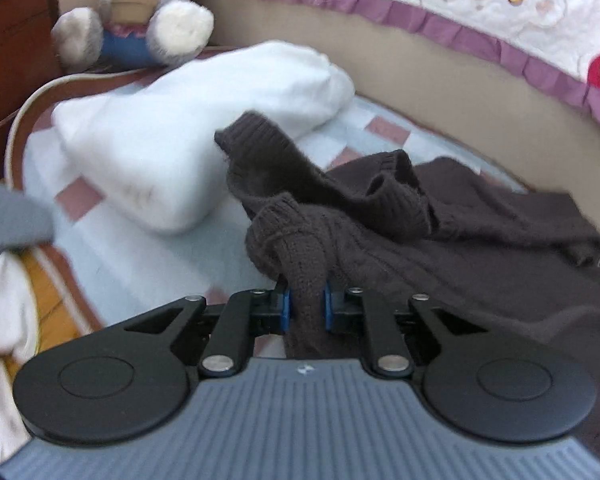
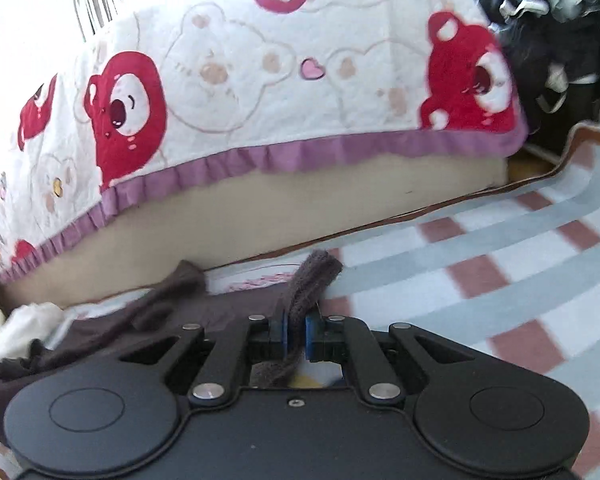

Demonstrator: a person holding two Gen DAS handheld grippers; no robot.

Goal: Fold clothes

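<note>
A dark brown knit sweater (image 1: pixel 440 236) lies bunched on a checked blue, white and red blanket (image 1: pixel 140 256). My left gripper (image 1: pixel 306 306) is shut on a fold of the sweater's ribbed edge. The sweater's sleeve and collar are heaped just beyond it. In the right wrist view my right gripper (image 2: pixel 296 334) is shut on another knit edge of the sweater (image 2: pixel 312 280). The rest of the sweater (image 2: pixel 112 332) trails off to the left over the blanket (image 2: pixel 480 256).
A folded white garment (image 1: pixel 188 132) lies left of the sweater. A plush rabbit (image 1: pixel 140 12) sits behind it by a wooden cabinet (image 1: pixel 12 40). A bed with a bear-print cover (image 2: pixel 260 80) borders the blanket at the back. Dark clothes (image 2: pixel 548 40) are piled at the far right.
</note>
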